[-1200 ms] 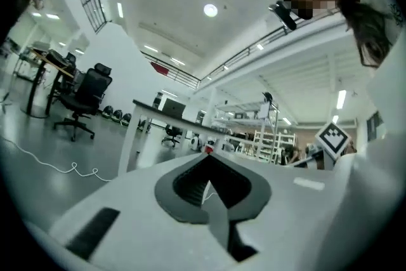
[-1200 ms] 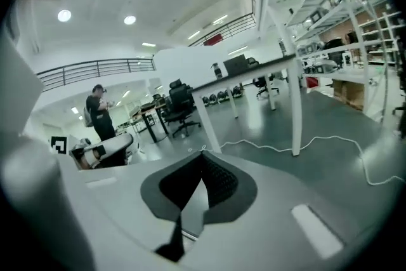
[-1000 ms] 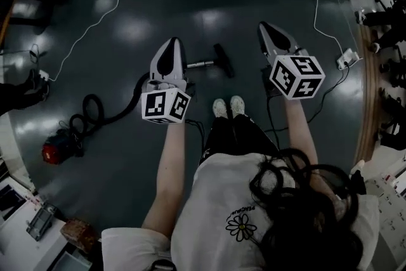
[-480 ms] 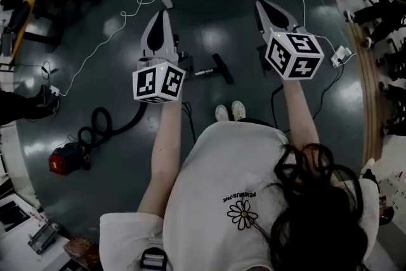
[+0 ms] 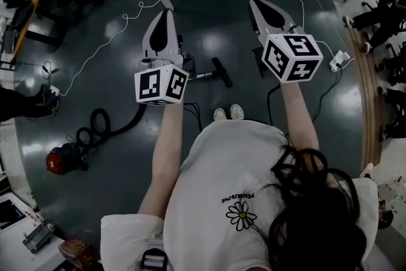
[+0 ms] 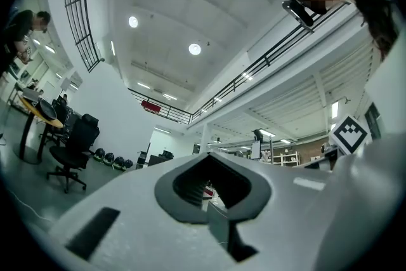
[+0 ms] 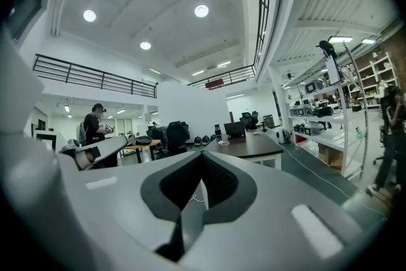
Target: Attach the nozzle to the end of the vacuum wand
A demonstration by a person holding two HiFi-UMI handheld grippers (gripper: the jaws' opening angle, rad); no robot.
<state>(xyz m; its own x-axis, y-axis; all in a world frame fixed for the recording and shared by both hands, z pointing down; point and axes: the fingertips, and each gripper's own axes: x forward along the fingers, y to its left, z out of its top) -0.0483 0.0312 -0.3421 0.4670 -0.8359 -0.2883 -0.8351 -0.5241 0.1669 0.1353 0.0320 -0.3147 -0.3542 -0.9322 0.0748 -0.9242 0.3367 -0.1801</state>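
nozzle (image 5: 221, 72): on floor (image 5: 209, 35), centre | hose (image 5: 101, 124): left of nozzle | canister (image 5: 62, 160): far left

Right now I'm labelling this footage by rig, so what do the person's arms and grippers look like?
The left gripper and right gripper are pale grey shells tapering to pointed tongs, each with a black-lined opening on top. Each carries a white cube printed with black square markers. The person wears a white short-sleeved T-shirt; the forearms are bare.
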